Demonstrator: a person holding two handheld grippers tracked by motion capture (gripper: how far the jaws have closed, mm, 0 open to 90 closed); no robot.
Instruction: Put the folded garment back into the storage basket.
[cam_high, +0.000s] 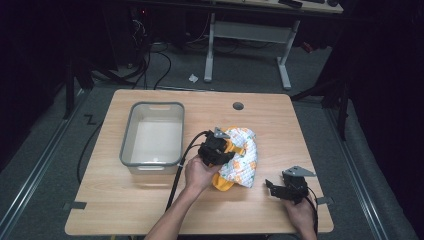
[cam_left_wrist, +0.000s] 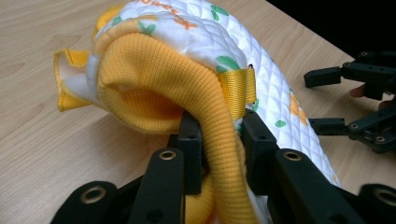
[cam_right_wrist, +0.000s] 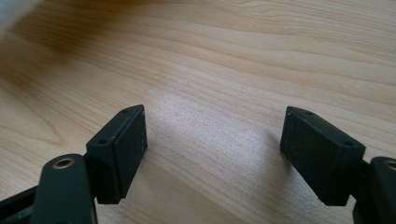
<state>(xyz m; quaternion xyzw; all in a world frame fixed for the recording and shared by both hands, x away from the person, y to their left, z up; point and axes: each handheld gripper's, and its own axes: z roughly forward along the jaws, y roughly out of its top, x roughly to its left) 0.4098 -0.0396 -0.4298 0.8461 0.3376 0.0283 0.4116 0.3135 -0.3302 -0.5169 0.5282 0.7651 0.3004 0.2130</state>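
Dark room all around, with a second white-legged desk (cam_high: 247, 30) at the back and cables on the grey floor (cam_high: 165, 65). Up front we've got the light wooden bench (cam_high: 150, 205) taking up most of the high view, with a small round grommet hole (cam_high: 238, 106) near its far edge.

Biggest thing on it is the clear grey rectangular plastic bin (cam_high: 152, 167), sitting on the bench's left half, long side running away from us.

Just to the right of the bin, near the middle of the bench, lies the quilted white cloth with orange and green prints and a yellow knit lining (cam_high: 240, 157), all bunched up. In the left gripper view we see the yellow ribbed knit edge (cam_left_wrist: 187, 88) rolled over, plus a short yellow webbing loop (cam_left_wrist: 238, 86) sewn on.

Our left tongs (cam_high: 216, 150) are right on that bundle, pinching a fold of the yellow knit between the two black jaws, which are drawn close with the fabric squeezed between them.

Our right tongs (cam_high: 272, 187) sit low near the bench's front right corner, well apart from the cloth, jaws spread wide over bare wood with nothing between them.
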